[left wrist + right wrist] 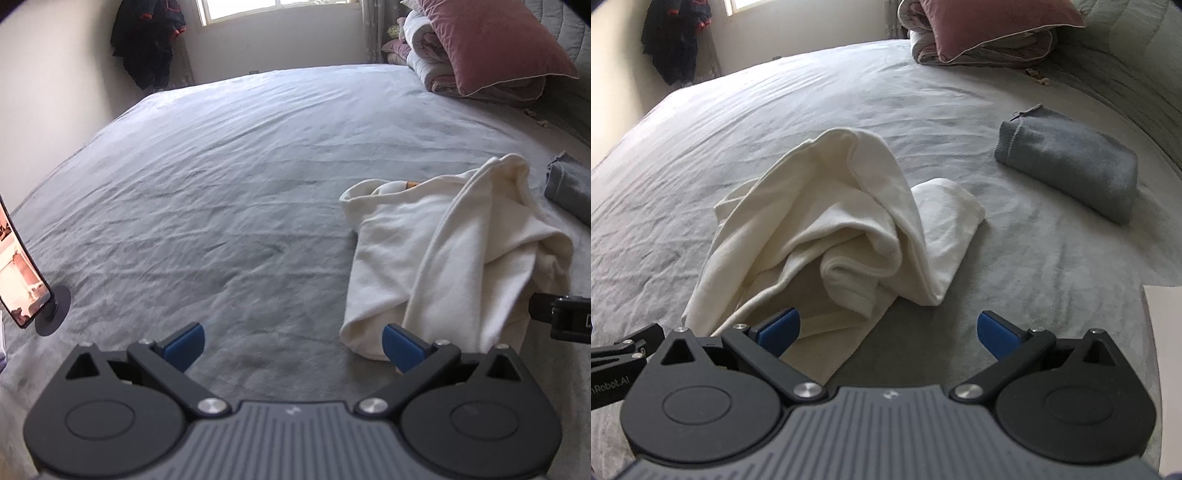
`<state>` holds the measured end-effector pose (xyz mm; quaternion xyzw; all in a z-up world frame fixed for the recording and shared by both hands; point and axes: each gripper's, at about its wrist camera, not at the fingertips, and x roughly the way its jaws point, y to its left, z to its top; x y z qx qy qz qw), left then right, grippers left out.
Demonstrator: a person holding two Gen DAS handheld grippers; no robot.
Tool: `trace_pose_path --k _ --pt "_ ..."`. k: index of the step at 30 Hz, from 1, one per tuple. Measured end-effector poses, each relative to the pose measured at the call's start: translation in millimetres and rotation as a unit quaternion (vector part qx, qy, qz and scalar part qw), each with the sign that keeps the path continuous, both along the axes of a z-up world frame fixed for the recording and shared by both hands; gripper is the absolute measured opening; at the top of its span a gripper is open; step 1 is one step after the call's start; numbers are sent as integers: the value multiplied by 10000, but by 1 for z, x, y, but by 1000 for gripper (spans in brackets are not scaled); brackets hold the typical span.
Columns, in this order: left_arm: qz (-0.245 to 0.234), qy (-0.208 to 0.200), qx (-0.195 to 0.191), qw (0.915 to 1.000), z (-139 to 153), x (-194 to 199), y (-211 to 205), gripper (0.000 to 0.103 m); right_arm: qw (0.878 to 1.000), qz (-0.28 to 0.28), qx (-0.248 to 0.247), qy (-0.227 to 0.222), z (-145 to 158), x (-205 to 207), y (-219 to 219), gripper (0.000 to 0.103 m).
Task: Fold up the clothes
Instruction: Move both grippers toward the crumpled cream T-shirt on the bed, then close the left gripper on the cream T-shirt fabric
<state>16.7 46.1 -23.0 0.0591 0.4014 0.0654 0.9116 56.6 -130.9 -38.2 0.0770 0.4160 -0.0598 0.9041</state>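
My left gripper [293, 345] hung with its blue pads spread wide and nothing between them, just to the left of the white garment [443, 258], over bare grey sheet; my right gripper [888, 332] was spread just as wide and empty too, at the near edge of that same garment [820, 229], with one pad over its nearest flap. The white garment lay on the bed [221, 166] in a loose heap, one long band of cloth draped over a rolled, bunched middle, an open hem or cuff pointing away to the left; I judged it not folded, since no edge lay square on another. Beyond it and to its right sat a grey garment [1071, 166], a compact, neat bundle well apart from the white one, lying as a folded piece would. So, as far as I could tell, one piece lay folded and the white one was left to spread flat and fold. Well to the left of the white garment stood a phone on a round stand [22, 273]. Far beyond it, at the head of the bed, a pink pillow [997, 22] rested on stacked bedding, and dark clothes [147, 40] hung beside the window.
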Motion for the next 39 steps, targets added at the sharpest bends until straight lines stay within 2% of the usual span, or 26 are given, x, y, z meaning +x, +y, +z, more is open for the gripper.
trace_pose_path --k 10,16,22,27,30,35,39 --pt "63 295 131 9995 -17 9 9 103 9989 179 -22 425 -20 20 14 103" --pt "-71 479 216 9986 -29 13 11 103 9962 262 212 809 -39 31 14 103" --pt "-81 710 252 9971 -49 20 11 103 9961 427 -74 764 -47 34 18 103" --pt "-249 562 294 9977 -52 17 12 103 9959 548 -112 715 -52 34 15 103" --pt "-261 583 133 9979 -52 18 17 103 9947 763 -149 679 -53 33 15 103" --pt "-351 463 -370 9976 -38 18 28 102 9942 845 79 654 -38 32 9 103" --pt "-422 367 -772 9954 -27 18 36 102 9960 779 313 293 -20 25 3 103"
